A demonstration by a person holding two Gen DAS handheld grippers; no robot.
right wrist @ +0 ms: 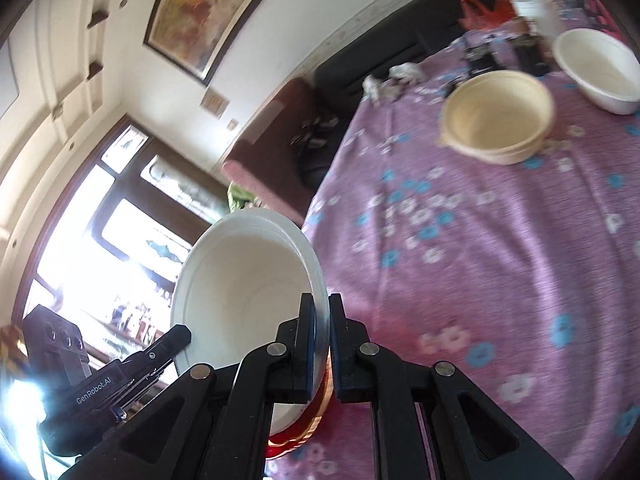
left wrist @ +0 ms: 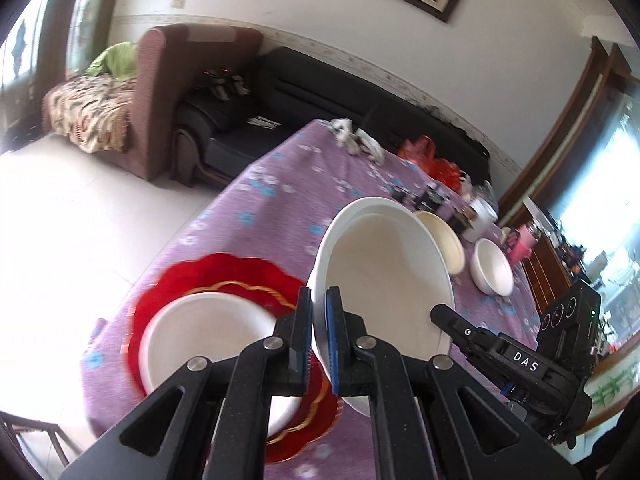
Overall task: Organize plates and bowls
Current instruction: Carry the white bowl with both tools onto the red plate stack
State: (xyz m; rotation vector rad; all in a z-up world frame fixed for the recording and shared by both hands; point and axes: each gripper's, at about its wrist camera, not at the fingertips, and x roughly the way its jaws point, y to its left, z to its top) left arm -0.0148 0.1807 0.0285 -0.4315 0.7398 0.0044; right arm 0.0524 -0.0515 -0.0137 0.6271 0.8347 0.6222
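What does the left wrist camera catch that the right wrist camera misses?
Only the left view shows a white bowl sitting on the red plate, and the right gripper coming in from the side.

Only the right view shows the big window and the left gripper from the side.

Both show a white bowl clamped by its rim, the cream bowl, the small white bowl and the purple tablecloth.
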